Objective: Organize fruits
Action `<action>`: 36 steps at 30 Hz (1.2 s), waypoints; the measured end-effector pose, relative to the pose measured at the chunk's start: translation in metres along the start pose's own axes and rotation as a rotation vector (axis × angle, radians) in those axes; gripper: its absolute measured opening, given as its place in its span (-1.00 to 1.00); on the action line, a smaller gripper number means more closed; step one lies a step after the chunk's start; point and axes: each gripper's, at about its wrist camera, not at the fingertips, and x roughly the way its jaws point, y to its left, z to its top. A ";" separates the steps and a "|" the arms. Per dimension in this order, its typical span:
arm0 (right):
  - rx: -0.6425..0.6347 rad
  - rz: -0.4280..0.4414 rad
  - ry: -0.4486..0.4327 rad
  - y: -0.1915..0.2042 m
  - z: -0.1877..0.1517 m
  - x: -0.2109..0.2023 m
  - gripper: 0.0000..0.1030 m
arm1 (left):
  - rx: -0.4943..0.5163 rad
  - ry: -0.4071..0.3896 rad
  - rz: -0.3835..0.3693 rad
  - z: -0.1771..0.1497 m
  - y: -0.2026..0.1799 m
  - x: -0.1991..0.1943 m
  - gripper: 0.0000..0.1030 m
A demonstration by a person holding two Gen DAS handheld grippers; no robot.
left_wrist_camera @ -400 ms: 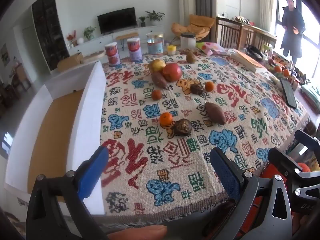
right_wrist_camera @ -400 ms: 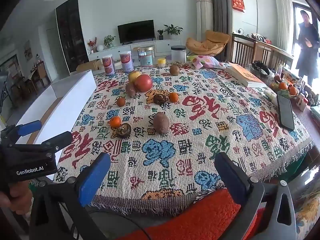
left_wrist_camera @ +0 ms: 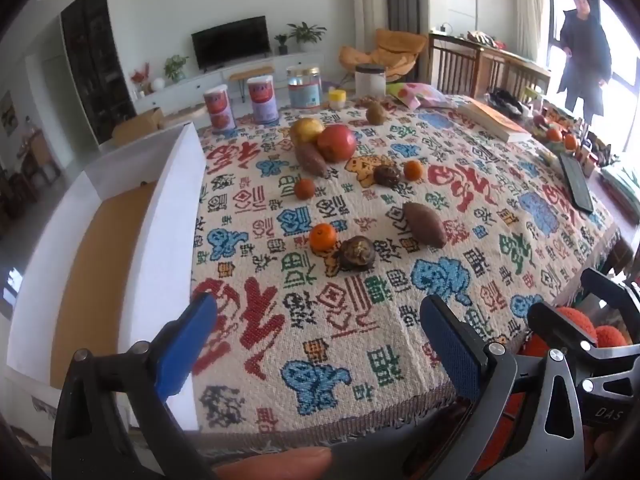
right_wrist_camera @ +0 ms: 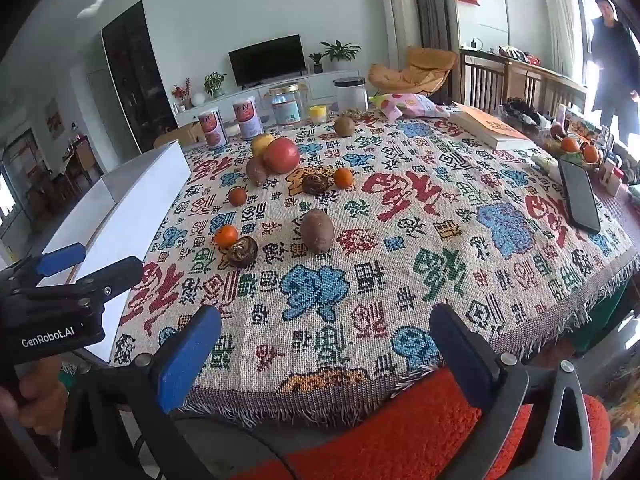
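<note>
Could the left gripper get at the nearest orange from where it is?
Probably yes. The left gripper is open and empty, and only bare tablecloth lies between it and the orange. A dark fruit touching the orange's right side may crowd one finger.

Just ahead of the blue-padded left claw (left_wrist_camera: pixel 320 336), a cream cloth (left_wrist_camera: pixel 400 320) covers the surface, woven with red, blue, green and black characters. Beyond lie an orange tangerine (left_wrist_camera: pixel 322 236), a brown-purple sweet potato (left_wrist_camera: pixel 424 224) and a red apple (left_wrist_camera: pixel 337 142). Left stands a white box (left_wrist_camera: pixel 168 216).
</note>
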 end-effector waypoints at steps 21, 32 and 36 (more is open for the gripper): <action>-0.037 0.005 -0.021 0.009 -0.002 -0.002 1.00 | -0.043 0.004 -0.003 -0.002 0.011 0.002 0.98; -0.042 0.005 -0.036 0.010 -0.002 -0.004 1.00 | -0.041 0.007 -0.003 -0.004 0.012 0.002 0.98; -0.050 -0.004 -0.059 0.010 -0.003 -0.006 1.00 | -0.043 -0.001 0.000 -0.003 0.013 0.000 0.98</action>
